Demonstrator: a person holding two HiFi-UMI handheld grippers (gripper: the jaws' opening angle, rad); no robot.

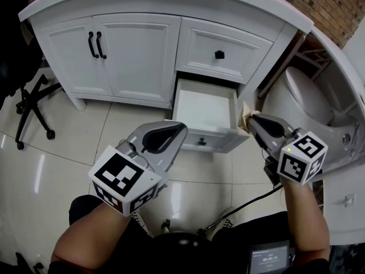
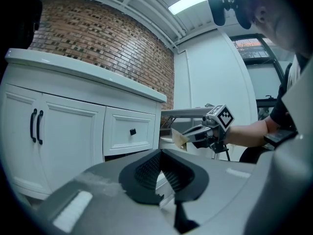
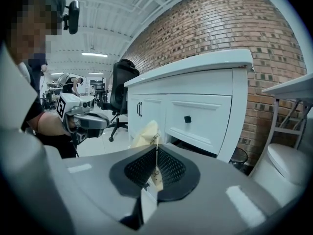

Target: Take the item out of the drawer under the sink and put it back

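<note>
Jaws of the right gripper (image 1: 251,119) are pinched on a paper packet (image 3: 146,134); the left gripper (image 1: 180,128) is closed, empty. The packet could be snagged on the drawer (image 1: 202,107) wall at 9 o'clock.

The head view looks steeply down on the white panelled vanity cabinet (image 1: 137,50) and its open white drawer (image 1: 205,110). Both gripper views sit low, near its front, angled toward each other; all share the black-knobbed upper drawer (image 1: 219,54).

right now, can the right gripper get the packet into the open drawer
Probably yes: the drawer is pulled out, the right gripper holds the packet just off its right edge, and the left gripper hangs off its front left.
</note>
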